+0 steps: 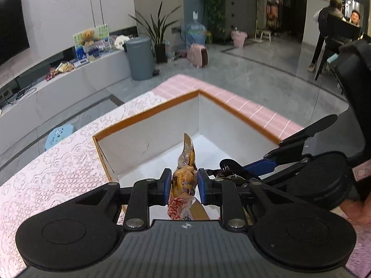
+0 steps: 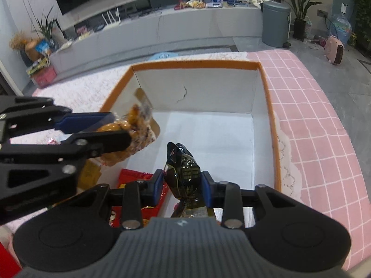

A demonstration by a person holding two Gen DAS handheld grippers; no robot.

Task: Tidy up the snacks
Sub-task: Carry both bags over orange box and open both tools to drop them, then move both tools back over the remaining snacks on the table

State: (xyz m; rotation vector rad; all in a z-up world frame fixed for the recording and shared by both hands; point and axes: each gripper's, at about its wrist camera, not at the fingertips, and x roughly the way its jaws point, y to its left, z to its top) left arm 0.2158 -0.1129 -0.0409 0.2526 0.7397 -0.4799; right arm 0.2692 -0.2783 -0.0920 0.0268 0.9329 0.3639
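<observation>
Holding two snacks over the box, that is what we are seeing here: the left gripper (image 1: 181, 185) is clamping its blue pads on a clear packet of orange-yellow snack pieces (image 1: 184, 176), the packet standing upright between the jaws with its sealed tip poking up and a red-and-white printed end hanging below. The right gripper (image 2: 181, 186) is pinching a dark, shiny black wrapped snack (image 2: 183, 173), pads pressing on both its sides, twisted top end pointing up. Both are hanging above the open cardboard box (image 2: 266, 85), which has an orange rim and white inner walls and is sitting on a table covered in a pink checked cloth (image 2: 320, 125) with a white lace overlay (image 1: 58, 162). We are seeing the box floor mostly bare and white at the far end; at its near left corner a red snack bag (image 2: 139, 178) is lying inside, partly hidden by the right gripper. In the right wrist view the left gripper is coming in from the left, its packet over the box's left wall. In the left wrist view the right gripper is reaching in from the right, just beside the left one. Behind the table we are noting a grey bin (image 1: 140, 58), a potted plant (image 1: 160, 30) and a TV bench (image 2: 162, 30).
</observation>
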